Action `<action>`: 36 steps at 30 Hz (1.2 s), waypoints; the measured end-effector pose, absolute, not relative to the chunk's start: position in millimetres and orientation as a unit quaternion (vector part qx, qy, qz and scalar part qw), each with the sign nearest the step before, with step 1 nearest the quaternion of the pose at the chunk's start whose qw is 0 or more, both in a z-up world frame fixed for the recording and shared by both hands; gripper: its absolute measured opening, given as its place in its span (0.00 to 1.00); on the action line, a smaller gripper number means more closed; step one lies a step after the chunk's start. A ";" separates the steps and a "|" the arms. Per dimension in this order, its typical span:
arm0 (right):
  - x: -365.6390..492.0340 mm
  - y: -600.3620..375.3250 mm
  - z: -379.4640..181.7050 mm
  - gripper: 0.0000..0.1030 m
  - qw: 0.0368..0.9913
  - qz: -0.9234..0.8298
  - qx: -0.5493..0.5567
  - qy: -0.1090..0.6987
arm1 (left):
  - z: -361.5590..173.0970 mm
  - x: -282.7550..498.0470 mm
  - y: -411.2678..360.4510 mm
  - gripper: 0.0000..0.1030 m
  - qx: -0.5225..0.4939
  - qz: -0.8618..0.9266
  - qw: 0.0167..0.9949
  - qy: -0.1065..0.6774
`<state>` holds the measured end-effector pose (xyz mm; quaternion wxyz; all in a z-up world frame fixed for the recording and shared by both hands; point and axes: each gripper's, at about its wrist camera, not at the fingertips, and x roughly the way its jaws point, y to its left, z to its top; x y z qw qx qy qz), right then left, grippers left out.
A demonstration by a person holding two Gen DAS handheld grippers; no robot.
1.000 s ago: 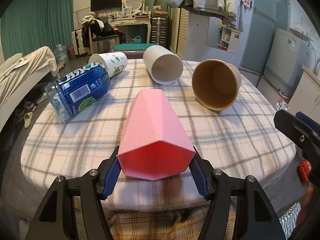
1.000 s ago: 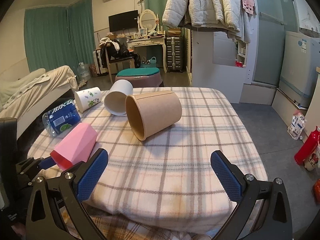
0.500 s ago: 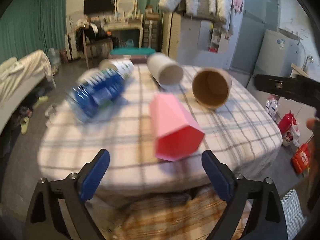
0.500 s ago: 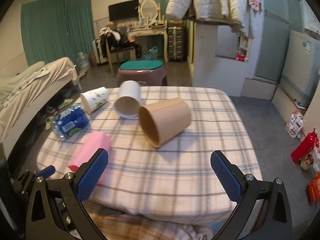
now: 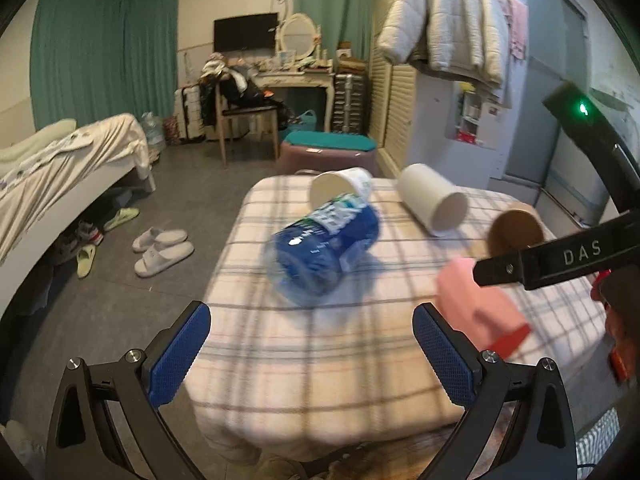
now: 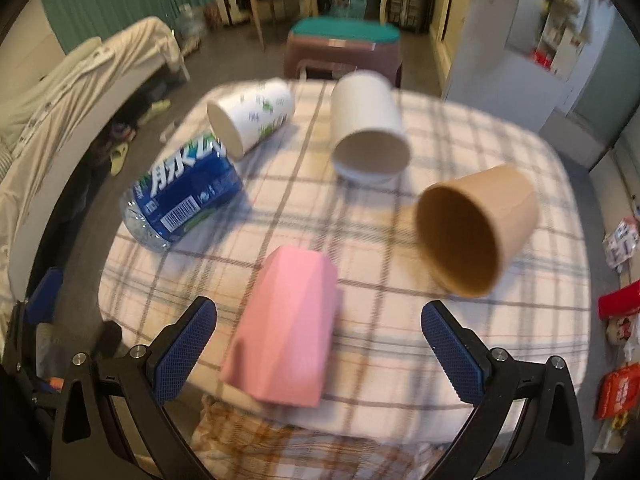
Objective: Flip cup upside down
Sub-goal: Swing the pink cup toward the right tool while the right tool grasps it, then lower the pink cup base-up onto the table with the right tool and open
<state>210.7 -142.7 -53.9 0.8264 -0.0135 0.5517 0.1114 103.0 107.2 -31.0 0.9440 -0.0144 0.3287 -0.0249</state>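
1. Pink cup [image 6: 286,328] down on its side near the front edge of the checked table [image 6: 460,152], wide end toward the right wrist camera.
2. Right gripper [image 6: 320,354] spread wide, blue pads on either side of the cup, neither one touching it.
3. Left gripper [image 5: 310,354] wide apart too, nothing between its fingers, aimed at the table's left front corner.
4. From the left wrist view: pink cup [image 5: 478,312] off to the right, blurred, partly behind the black bar of the right gripper.
5. Blue-labelled bottle [image 6: 184,196] lying on the table, left of the pink cup and apart from it.
6. Printed white cup [image 6: 252,118] on its side just behind the bottle, mouth turned left.
7. Plain white cup [image 6: 368,124] tipped over at mid-table, open mouth facing the camera.
8. Brown paper cup [image 6: 476,228] on its side to the right, mouth forward, near the pink cup but clear of it.
9. Off the table: bed [image 5: 60,168] at left, white slippers [image 5: 160,248] on the floor, teal-topped stool [image 5: 328,148] beyond.
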 end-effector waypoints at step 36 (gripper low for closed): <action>203.3 -135.0 -17.2 0.55 0.906 0.141 -0.069 0.393 | -61.5 123.0 122.6 1.00 -0.062 -0.016 0.929 0.365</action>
